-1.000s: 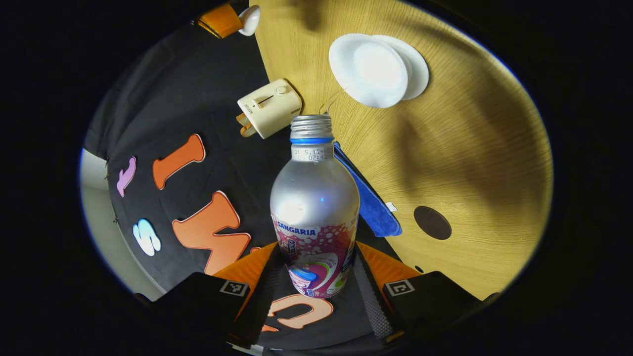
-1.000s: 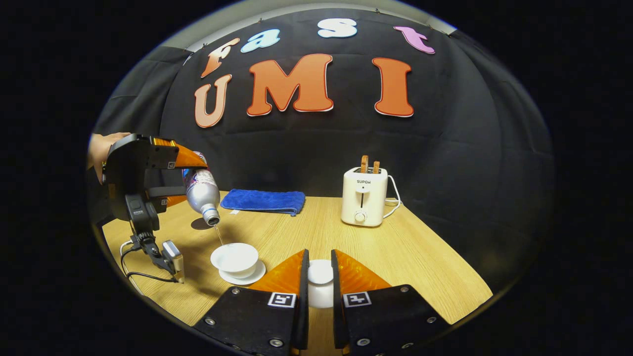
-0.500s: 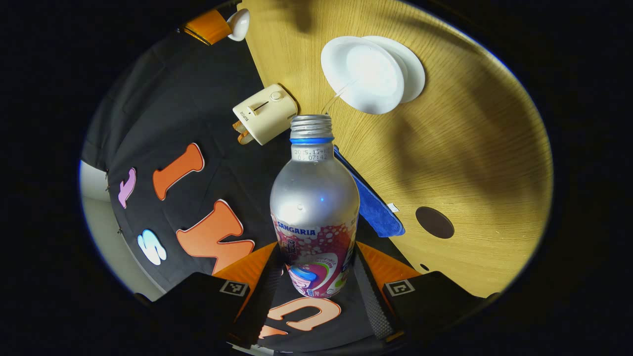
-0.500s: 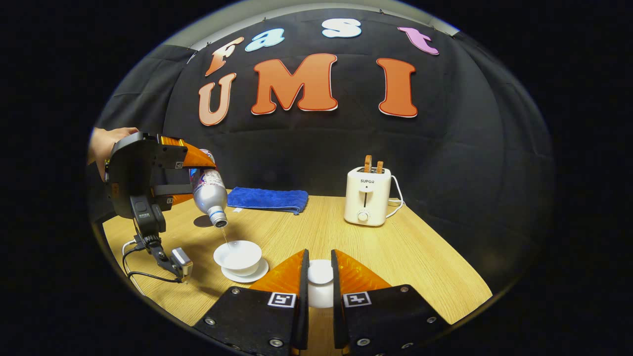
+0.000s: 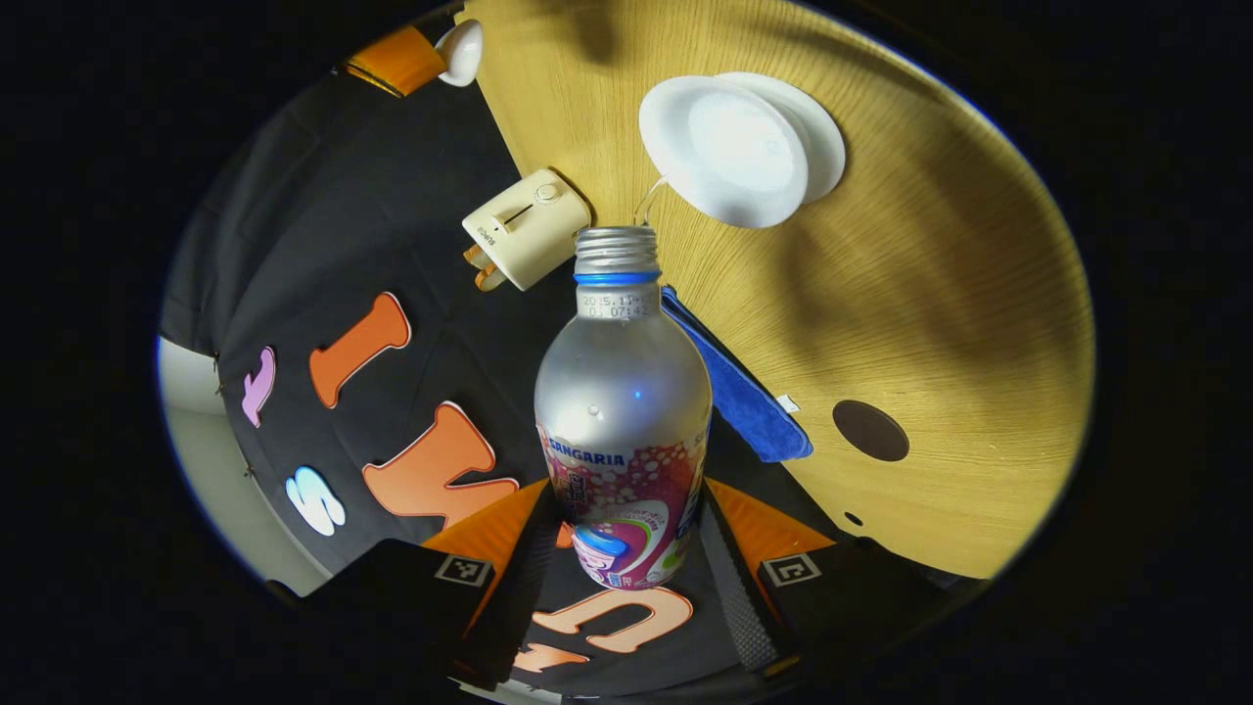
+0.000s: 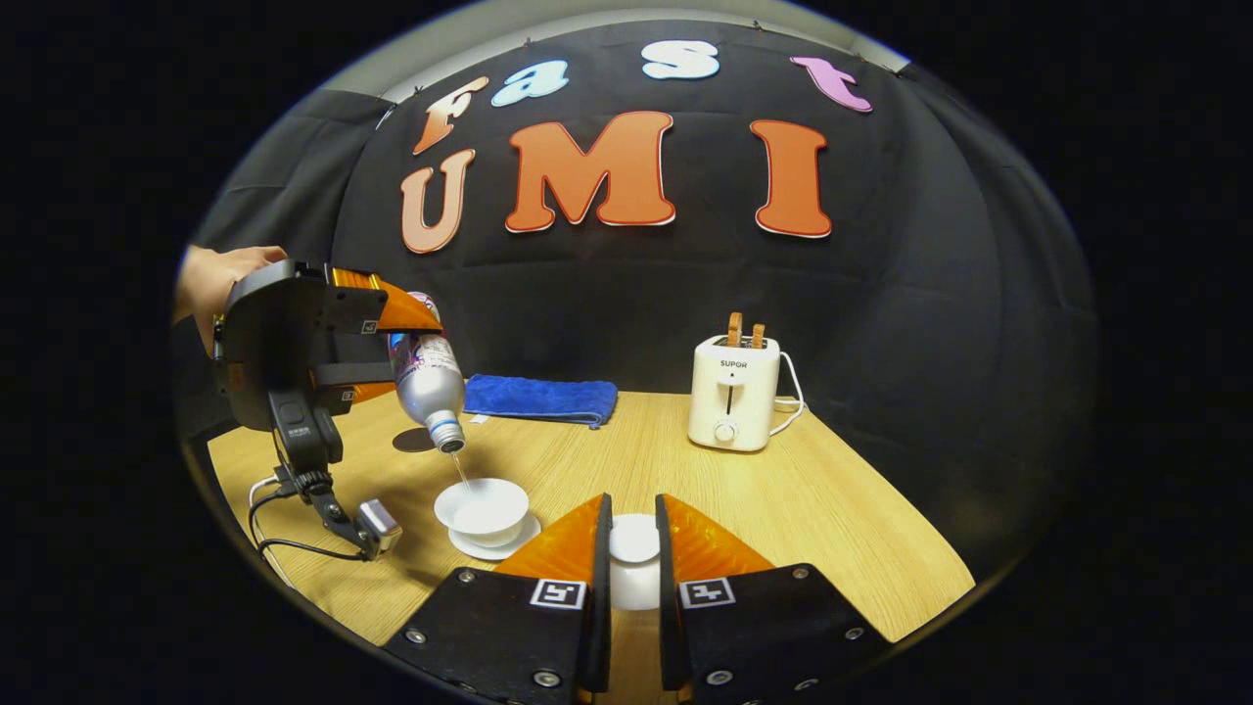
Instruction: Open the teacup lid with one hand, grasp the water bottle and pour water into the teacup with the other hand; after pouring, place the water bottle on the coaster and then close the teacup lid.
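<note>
My left gripper [image 5: 626,558] is shut on a silver water bottle [image 5: 622,392] with a pink label, tipped mouth-down. A thin stream of water runs from its mouth into the white teacup [image 5: 722,149] on its saucer. In the right gripper view the same bottle [image 6: 428,385] tilts over the teacup [image 6: 484,508], held by the left gripper [image 6: 392,333] in a hand. My right gripper [image 6: 631,563] is shut on the white teacup lid [image 6: 633,560], held low over the table right of the cup. A dark round coaster [image 5: 870,431] lies on the wooden table [image 5: 930,294].
A cream toaster [image 6: 734,394] with bread in its slots stands at the back right of the table, its cord trailing. A folded blue cloth [image 6: 540,399] lies along the back edge. A cable and small box [image 6: 377,529] hang below the left gripper.
The bottle and left gripper have drifted slightly right and closer over the cup while water keeps pouring. The right gripper holds the lid still.
</note>
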### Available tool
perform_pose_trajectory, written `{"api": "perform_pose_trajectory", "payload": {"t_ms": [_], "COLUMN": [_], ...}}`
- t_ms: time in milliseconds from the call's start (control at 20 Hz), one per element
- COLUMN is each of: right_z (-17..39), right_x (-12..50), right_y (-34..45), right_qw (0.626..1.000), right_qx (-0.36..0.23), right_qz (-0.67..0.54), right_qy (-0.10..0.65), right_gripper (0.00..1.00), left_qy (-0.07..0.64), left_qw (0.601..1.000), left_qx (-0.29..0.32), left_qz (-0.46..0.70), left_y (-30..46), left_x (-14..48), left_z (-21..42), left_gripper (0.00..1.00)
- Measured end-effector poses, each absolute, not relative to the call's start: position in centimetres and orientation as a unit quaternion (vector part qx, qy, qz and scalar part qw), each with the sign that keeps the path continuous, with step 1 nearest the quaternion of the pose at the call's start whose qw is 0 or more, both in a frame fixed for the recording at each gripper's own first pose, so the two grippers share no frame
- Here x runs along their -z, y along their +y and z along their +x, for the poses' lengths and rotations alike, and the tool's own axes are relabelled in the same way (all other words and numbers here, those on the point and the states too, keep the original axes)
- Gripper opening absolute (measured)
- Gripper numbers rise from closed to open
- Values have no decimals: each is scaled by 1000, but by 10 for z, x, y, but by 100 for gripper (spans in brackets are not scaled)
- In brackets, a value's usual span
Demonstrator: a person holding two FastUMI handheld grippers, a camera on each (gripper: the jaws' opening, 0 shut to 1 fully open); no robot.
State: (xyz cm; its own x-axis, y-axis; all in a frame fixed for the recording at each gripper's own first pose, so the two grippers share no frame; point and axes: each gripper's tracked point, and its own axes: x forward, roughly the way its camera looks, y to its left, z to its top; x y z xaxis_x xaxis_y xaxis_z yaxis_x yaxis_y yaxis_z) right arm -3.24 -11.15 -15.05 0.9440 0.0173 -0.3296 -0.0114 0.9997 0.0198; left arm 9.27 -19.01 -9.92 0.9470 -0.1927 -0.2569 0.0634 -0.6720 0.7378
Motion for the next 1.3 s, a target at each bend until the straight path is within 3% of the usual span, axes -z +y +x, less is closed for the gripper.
{"api": "perform_pose_trajectory", "payload": {"t_ms": [400, 600, 1050, 1300], "right_z": [-33, -31, -22, -12], "right_x": [151, 153, 146, 143], "right_y": [-113, -114, -98, -81], "right_qw": [986, 985, 986, 987], "right_qx": [-6, -4, -11, -22], "right_qz": [12, 16, 27, 25], "right_qy": [167, 169, 163, 158], "right_gripper": [20, 20, 20, 20], "left_qy": [-44, -50, -54, -27], "left_qw": [400, 420, 547, 643], "left_qx": [156, 159, 153, 143], "left_qz": [902, 892, 822, 752], "left_y": [-195, -196, -190, -175], "left_x": [97, 103, 115, 124], "left_z": [91, 88, 86, 94], "left_gripper": [85, 85, 84, 84]}}
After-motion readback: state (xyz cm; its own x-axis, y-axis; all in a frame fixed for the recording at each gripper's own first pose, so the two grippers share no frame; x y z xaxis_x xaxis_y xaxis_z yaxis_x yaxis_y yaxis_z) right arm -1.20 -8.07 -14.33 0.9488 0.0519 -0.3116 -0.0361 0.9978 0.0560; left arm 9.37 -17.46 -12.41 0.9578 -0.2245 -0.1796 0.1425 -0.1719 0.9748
